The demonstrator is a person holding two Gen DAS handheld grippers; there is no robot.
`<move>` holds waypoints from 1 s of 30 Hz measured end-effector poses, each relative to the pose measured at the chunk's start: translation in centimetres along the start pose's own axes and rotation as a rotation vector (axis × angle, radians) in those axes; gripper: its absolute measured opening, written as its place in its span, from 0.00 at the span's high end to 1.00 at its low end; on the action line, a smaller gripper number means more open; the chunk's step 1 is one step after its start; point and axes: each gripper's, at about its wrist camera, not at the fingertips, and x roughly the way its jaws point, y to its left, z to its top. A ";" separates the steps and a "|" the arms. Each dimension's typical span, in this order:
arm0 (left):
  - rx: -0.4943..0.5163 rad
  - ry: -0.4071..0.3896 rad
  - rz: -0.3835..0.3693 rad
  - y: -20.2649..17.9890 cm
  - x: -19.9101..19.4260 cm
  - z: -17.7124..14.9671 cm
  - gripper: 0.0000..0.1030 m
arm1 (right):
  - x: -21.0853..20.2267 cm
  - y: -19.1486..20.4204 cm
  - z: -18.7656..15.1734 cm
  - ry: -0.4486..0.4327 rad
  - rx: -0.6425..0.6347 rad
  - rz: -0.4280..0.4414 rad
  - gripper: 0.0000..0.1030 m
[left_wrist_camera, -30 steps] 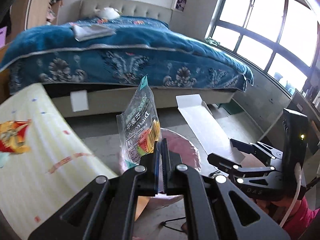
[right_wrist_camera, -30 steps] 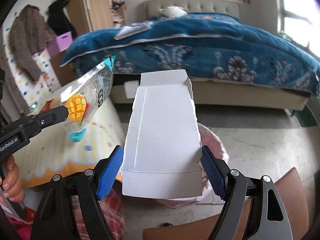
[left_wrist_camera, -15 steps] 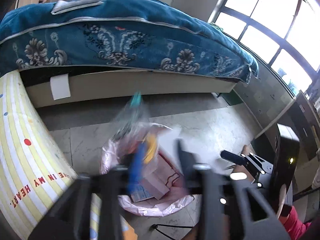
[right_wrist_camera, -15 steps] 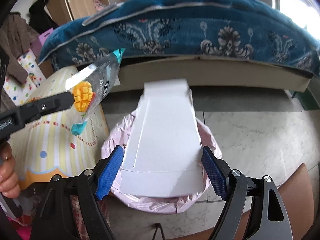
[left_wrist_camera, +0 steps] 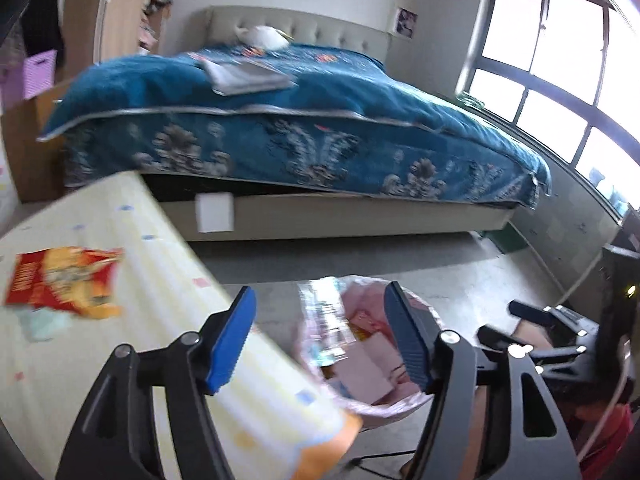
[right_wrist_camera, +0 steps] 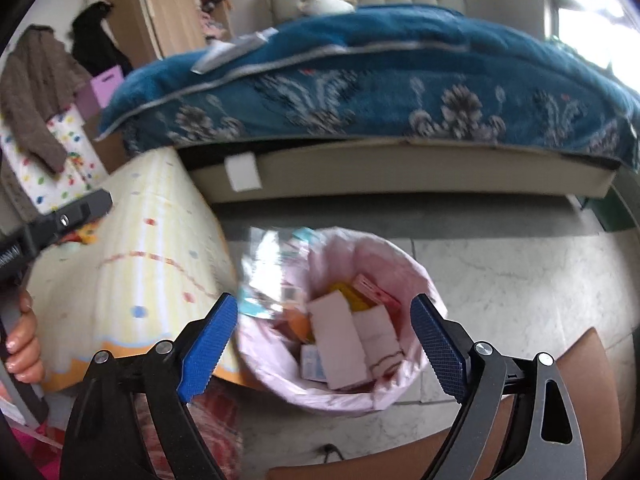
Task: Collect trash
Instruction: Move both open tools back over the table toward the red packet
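Observation:
A bin with a pink liner (right_wrist_camera: 404,264) stands on the floor below both grippers and holds several boxes. A white carton (right_wrist_camera: 340,344) lies inside it. A shiny dried-mango pouch (right_wrist_camera: 268,272) leans, blurred, on the bin's left rim; it is also the pouch (left_wrist_camera: 324,324) in the left wrist view. My left gripper (left_wrist_camera: 320,340) hangs above the bin (left_wrist_camera: 400,404), jaws opening, no pad touching the pouch. My right gripper (right_wrist_camera: 324,348) is over the bin, jaws opening, nothing between them. A red snack wrapper (left_wrist_camera: 60,284) lies on the yellow-clothed table (left_wrist_camera: 132,248).
A bed with a blue patterned cover (left_wrist_camera: 320,120) fills the back. The table (right_wrist_camera: 132,240) stands just left of the bin. A brown chair seat (right_wrist_camera: 580,364) sits at lower right. Clothes hang by a wardrobe (right_wrist_camera: 36,88); windows (left_wrist_camera: 560,60) are at right.
The left gripper opened and let go of the mango pouch, which dropped to the bin's rim. The right gripper released the white carton, which now lies in the bin.

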 end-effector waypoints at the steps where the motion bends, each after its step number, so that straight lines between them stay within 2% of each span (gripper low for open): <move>1: -0.006 -0.011 0.024 0.7 -1.2 -0.4 0.35 | -0.6 0.7 0.2 -0.009 -0.014 0.008 0.15; 3: -0.019 -0.026 0.078 1.9 -3.2 -1.0 0.31 | -1.2 1.7 0.4 -0.020 -0.034 0.019 0.14; 7: -0.044 -0.065 0.162 4.4 -6.8 -2.5 0.27 | -2.2 4.7 1.0 -0.036 -0.067 0.040 0.12; 11: -0.098 -0.093 0.242 7.3 -10.4 -4.0 0.24 | -4.0 8.9 1.5 -0.047 -0.105 0.106 0.10; 19: -0.182 -0.134 0.436 12.5 -17.4 -6.5 0.13 | -5.7 14.5 1.4 -0.072 -0.207 0.230 0.08; 23: -0.231 -0.146 0.491 14.6 -19.9 -7.6 0.11 | -5.9 18.5 1.4 -0.068 -0.279 0.298 0.08; 30: -0.270 -0.148 0.565 16.8 -22.4 -8.4 0.10 | -7.0 23.2 1.3 -0.081 -0.341 0.339 0.07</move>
